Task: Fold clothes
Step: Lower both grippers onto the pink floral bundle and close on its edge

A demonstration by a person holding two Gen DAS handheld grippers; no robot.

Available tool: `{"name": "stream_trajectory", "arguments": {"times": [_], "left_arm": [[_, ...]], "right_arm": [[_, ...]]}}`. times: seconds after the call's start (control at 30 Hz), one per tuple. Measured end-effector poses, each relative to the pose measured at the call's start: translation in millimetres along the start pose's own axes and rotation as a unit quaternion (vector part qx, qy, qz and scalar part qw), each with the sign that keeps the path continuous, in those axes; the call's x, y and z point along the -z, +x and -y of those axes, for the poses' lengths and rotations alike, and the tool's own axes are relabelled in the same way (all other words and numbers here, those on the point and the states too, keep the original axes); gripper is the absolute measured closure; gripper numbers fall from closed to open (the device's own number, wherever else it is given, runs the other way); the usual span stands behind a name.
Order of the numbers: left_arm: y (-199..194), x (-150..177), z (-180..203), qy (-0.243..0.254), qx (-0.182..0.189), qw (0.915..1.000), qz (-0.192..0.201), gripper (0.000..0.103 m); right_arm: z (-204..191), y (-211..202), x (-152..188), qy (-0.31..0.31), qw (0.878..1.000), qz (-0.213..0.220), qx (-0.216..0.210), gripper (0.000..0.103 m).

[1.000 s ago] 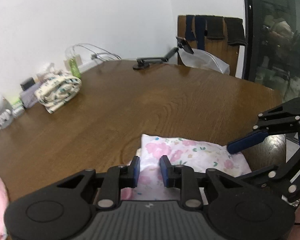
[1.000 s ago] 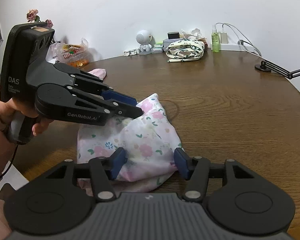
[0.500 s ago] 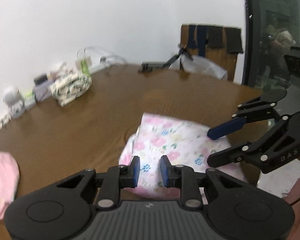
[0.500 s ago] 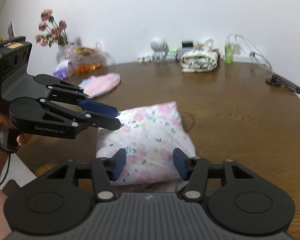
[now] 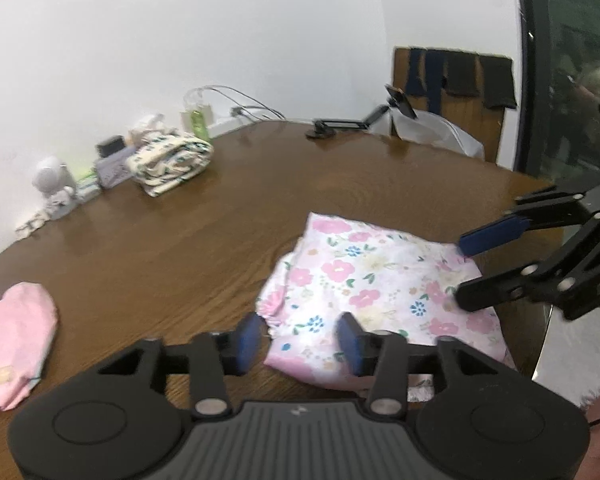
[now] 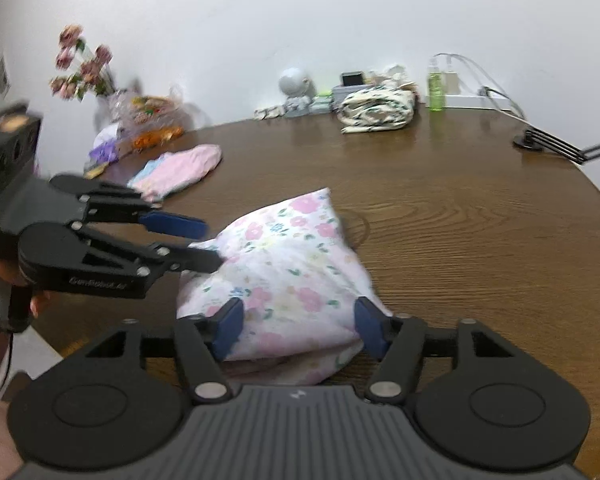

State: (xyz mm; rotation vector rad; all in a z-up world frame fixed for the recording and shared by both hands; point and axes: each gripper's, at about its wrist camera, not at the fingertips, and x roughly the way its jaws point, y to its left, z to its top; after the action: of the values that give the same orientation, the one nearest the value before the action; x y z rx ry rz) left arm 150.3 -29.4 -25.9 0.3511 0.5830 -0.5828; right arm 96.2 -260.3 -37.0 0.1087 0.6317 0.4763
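Flanking the floral garment (image 5: pixel 372 284), pink clothes (image 5: pixel 14 344), patterned bundle (image 5: pixel 172 160)

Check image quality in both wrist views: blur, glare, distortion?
Left wrist view: mild overall blur, fisheye bends the wooden table edge, dark vignette in the corners, reflections on the glass door. Right wrist view: flowers and left hand-held gripper motion-smeared, floral garment soft, soft sheen on the tabletop, no harsh shadows.

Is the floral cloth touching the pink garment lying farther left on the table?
Apart. The right wrist view shows bare table between the floral cloth and the pink garment.
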Motion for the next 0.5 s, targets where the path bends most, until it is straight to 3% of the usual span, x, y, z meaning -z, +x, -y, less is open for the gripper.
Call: {"name": "stream_trajectory", "arguments": {"times": [0.03, 0.1, 0.17, 0.27, 0.5], "left_arm": [[-6, 0, -1, -0.008, -0.005, 0.9999, 0.008, 0.02], [-21, -1, -2, -0.032, -0.013, 0.999, 0.029, 0.004], [-31, -2, -6, -0.076, -0.016, 0.9964, 0.033, 0.001], [-40, -1, -12, -0.122, -0.009, 0.9921, 0.029, 0.0], [-49, 9, -4, -0.13, -0.011, 0.9913, 0.018, 0.0]], "right_arm": [[3, -5, -1, 0.013, 1.0, 0.003, 0.0, 0.021], [7, -12, -2, 0.041, 0.999, 0.005, 0.003, 0.011], [10, -20, -3, 0.069, 0.998, 0.006, 0.007, 0.001], [10, -25, -2, 0.095, 0.995, 0.002, 0.018, 0.0], [5, -26, 9, 0.134, 0.991, -0.023, 0.013, 0.0]]}}
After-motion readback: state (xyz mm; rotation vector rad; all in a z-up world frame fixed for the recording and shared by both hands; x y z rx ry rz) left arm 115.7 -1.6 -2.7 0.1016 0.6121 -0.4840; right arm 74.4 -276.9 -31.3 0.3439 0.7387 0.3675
